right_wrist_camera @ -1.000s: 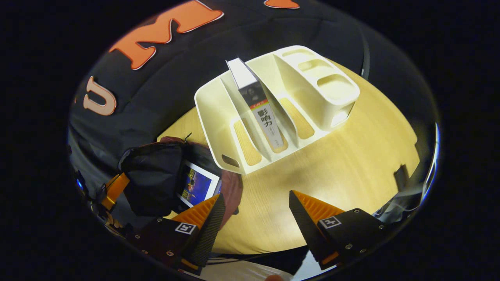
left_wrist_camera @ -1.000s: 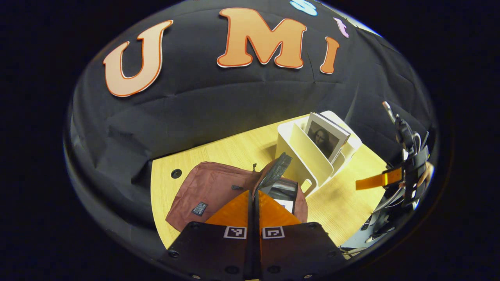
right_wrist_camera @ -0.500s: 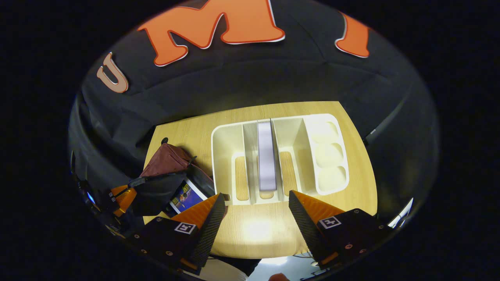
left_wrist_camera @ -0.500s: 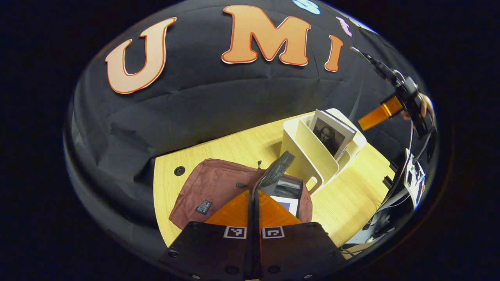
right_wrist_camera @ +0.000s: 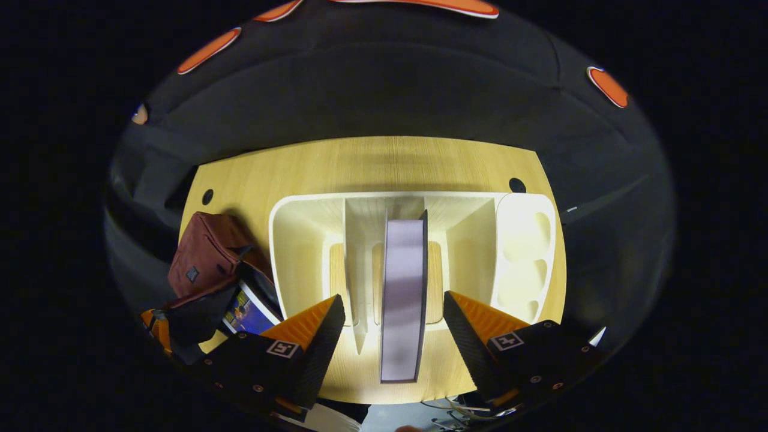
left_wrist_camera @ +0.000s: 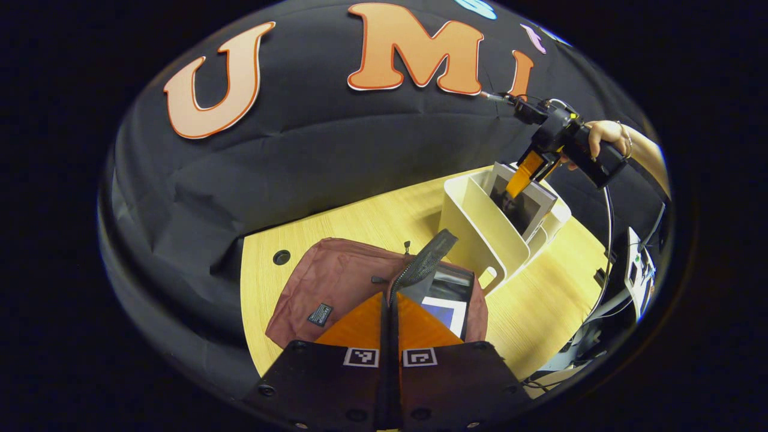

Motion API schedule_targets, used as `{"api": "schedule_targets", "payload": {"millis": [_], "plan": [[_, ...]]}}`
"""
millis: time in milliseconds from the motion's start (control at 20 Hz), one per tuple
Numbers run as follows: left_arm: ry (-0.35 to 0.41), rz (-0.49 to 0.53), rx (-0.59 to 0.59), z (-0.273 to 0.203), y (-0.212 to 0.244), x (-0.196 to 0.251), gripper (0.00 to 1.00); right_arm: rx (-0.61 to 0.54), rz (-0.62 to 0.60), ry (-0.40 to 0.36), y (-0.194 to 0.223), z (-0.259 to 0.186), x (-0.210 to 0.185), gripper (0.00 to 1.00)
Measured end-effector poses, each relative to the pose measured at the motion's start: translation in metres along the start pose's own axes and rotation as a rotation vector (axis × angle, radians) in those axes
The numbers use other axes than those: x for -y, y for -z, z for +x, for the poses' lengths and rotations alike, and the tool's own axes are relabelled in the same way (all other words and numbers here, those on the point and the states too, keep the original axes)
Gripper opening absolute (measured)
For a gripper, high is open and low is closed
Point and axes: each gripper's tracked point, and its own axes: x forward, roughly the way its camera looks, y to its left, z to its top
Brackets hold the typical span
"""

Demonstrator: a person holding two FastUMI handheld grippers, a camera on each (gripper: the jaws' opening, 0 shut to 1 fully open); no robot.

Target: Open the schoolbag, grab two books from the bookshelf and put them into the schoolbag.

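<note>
Above the bookshelf (right_wrist_camera: 300, 240), the right gripper (right_wrist_camera: 390, 321) hangs open astride the second book (right_wrist_camera: 403, 288); next, lower and squeeze. The left gripper (left_wrist_camera: 390, 300) pinches the schoolbag (left_wrist_camera: 336, 282) flap (left_wrist_camera: 423, 264), holding it open.

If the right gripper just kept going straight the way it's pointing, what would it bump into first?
Probably the book standing in the bookshelf: the right gripper is open, its fingers either side of the book's top edge. Depth is hard to judge.

Strong fisheye bending at edges; bright glare on the desk (right_wrist_camera: 360, 354) below the bookshelf (right_wrist_camera: 300, 240); dim surroundings; sharp focus.
</note>
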Motion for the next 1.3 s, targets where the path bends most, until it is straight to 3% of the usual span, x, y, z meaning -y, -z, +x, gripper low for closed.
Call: {"api": "schedule_targets", "payload": {"millis": [100,200,300,350,450,500,550,600,1100,1300], "plan": [[-0.005,-0.003,-0.007,0.000,0.004,-0.002,0.01,-0.024,0.016,0.005,0.000,0.014,0.002,0.99],[-0.009,-0.008,-0.009,0.002,0.004,-0.003,0.01,-0.045,0.010,0.034,0.003,0.025,0.010,0.89],[-0.010,-0.013,-0.013,0.003,0.006,-0.003,0.01,-0.056,0.030,0.021,0.005,0.029,0.008,0.72],[-0.008,-0.013,-0.015,0.004,0.006,-0.003,0.01,-0.062,0.080,-0.008,0.006,0.031,0.000,0.49],[-0.008,-0.010,-0.018,0.005,0.007,-0.003,0.00,-0.051,0.076,-0.003,0.005,0.024,0.003,0.39],[-0.008,-0.010,-0.018,0.006,0.008,-0.003,0.01,-0.045,0.075,0.002,0.004,0.018,0.005,0.39],[-0.006,-0.010,-0.019,0.006,0.008,-0.002,0.01,-0.039,0.074,0.000,0.003,0.012,0.006,0.49],[-0.003,-0.010,-0.019,0.007,0.007,-0.002,0.01,-0.030,0.076,-0.005,0.002,0.005,0.006,0.39],[0.012,0.003,-0.001,0.006,0.005,0.004,0.01,0.190,0.124,-0.026,-0.020,-0.133,0.018,0.39],[0.018,0.012,-0.002,0.004,0.006,0.004,0.01,0.299,0.134,-0.051,0.004,-0.194,0.020,0.39]]}}
